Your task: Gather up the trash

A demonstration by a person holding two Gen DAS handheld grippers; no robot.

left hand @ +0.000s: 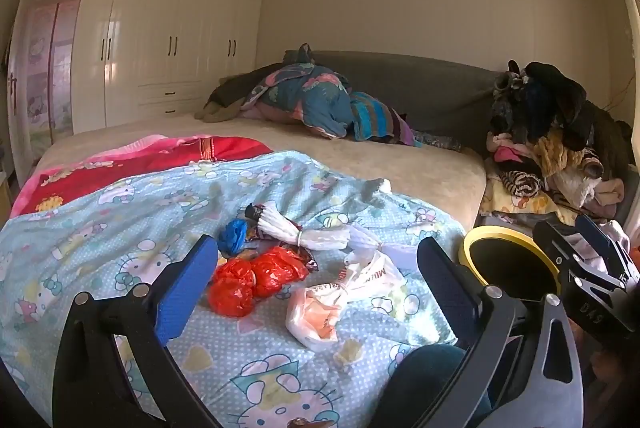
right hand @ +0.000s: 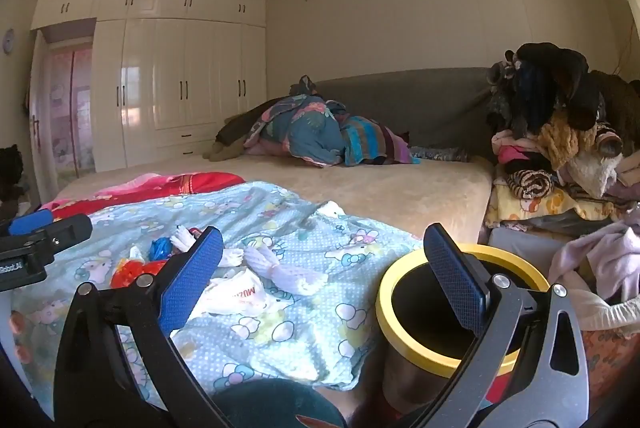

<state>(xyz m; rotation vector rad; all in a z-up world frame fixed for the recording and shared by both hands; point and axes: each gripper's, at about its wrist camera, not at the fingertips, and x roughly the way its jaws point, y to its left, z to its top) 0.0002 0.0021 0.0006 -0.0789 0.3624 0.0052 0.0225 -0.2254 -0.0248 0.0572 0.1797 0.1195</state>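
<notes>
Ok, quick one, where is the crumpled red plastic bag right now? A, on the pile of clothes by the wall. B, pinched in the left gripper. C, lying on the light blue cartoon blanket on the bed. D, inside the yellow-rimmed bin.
C: the red plastic bag lies on the blue blanket among the other bags, ahead of the open left gripper, apart from its fingers, and outside the bin.
</notes>
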